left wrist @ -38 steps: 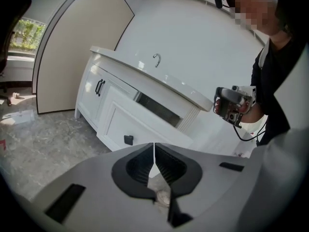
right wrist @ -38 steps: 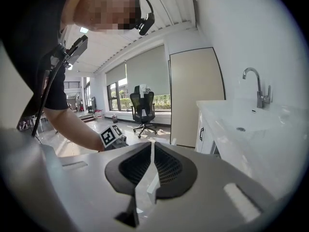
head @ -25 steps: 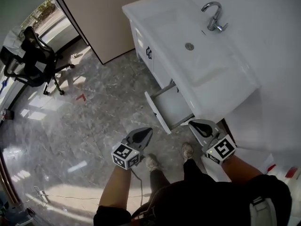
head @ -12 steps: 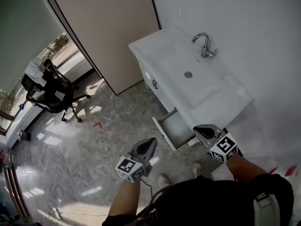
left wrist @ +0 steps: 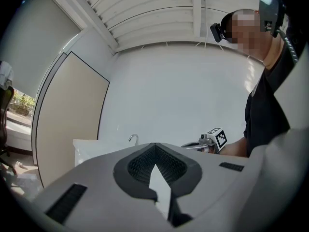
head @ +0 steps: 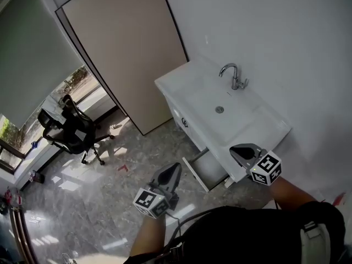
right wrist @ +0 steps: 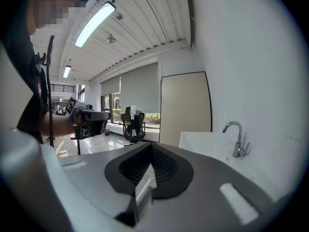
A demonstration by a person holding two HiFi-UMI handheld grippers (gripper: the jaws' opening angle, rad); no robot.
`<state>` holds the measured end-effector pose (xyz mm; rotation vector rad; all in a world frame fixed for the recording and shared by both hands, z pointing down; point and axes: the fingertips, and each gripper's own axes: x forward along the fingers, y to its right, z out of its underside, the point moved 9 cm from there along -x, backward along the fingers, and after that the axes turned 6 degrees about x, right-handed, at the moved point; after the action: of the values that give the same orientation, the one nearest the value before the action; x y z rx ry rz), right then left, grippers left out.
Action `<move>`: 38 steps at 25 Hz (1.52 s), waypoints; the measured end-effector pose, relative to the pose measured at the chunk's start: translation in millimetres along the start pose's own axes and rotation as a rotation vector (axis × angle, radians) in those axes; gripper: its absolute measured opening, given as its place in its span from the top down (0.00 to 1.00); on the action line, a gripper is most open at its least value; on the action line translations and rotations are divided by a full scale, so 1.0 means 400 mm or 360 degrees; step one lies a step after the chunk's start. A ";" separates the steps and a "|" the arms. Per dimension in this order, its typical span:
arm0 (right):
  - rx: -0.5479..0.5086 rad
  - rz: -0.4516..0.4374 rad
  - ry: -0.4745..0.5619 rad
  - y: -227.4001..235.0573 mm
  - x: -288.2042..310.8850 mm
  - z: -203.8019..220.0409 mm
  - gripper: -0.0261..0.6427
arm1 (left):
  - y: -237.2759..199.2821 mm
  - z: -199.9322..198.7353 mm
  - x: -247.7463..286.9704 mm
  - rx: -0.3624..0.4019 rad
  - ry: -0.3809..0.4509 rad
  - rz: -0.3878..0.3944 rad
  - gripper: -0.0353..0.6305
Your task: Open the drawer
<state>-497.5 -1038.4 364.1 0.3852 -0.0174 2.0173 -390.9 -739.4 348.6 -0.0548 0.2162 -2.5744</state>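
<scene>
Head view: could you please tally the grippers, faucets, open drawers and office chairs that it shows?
grippers: 2, the left gripper and the right gripper
faucet: 1
open drawer: 1
office chair: 1
Total: 5

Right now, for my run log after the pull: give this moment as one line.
drawer: open below sink | left gripper: shut, empty, clear of drawer | right gripper: shut, empty, clear of drawer

No legible text, number or brand in any view. Black-and-white square marker patterns only, on the white cube [head: 149, 201] of the left gripper [head: 175, 166] and the white cube [head: 267, 169] of the right gripper [head: 234, 149].
</scene>
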 end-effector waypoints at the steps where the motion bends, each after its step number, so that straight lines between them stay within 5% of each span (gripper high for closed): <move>1: -0.0005 -0.0005 0.0009 0.006 -0.007 -0.014 0.97 | 0.004 -0.011 0.003 0.0019 0.0007 -0.0003 0.95; 21: -0.0039 -0.0097 0.0102 0.003 -0.056 -0.232 0.97 | 0.089 -0.174 -0.019 0.0146 0.0125 -0.0051 0.95; 38: -0.0001 -0.0130 0.0110 -0.003 -0.091 -0.234 0.97 | 0.130 -0.187 -0.030 0.0156 0.0150 -0.0047 0.95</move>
<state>-505.8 -1052.6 264.9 0.3107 0.0404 1.9487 -359.6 -765.7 266.3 0.1006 0.1249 -2.6157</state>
